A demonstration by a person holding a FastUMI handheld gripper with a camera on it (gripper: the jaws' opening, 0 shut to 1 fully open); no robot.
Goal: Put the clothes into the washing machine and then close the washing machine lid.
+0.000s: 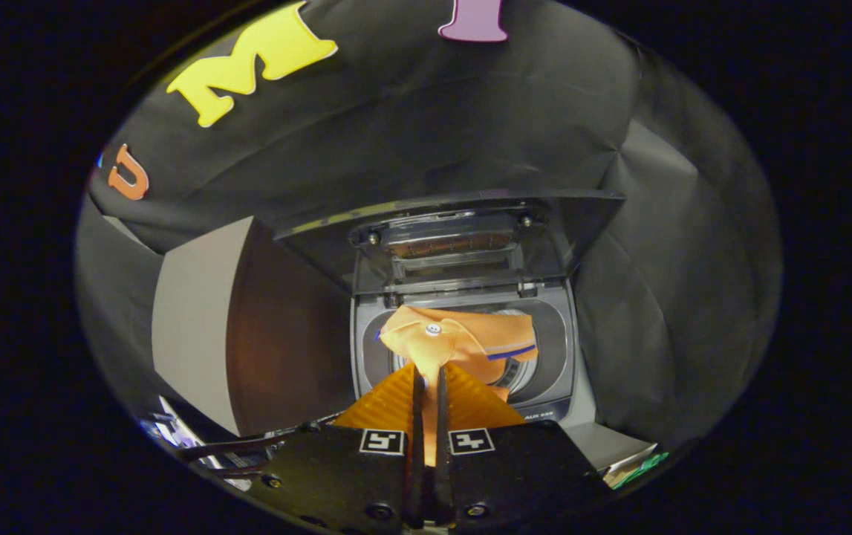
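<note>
Standing beyond the fingers, the washing machine [463,349] has its lid [455,230] raised upright. An orange garment [455,342] hangs over its drum opening, pinched at one end by the clenched gripper [429,383].

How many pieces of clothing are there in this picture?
1: an orange garment pinched in the claw, hanging over the washing machine's open drum, lid up. More may lie hidden in the drum beneath it.
</note>
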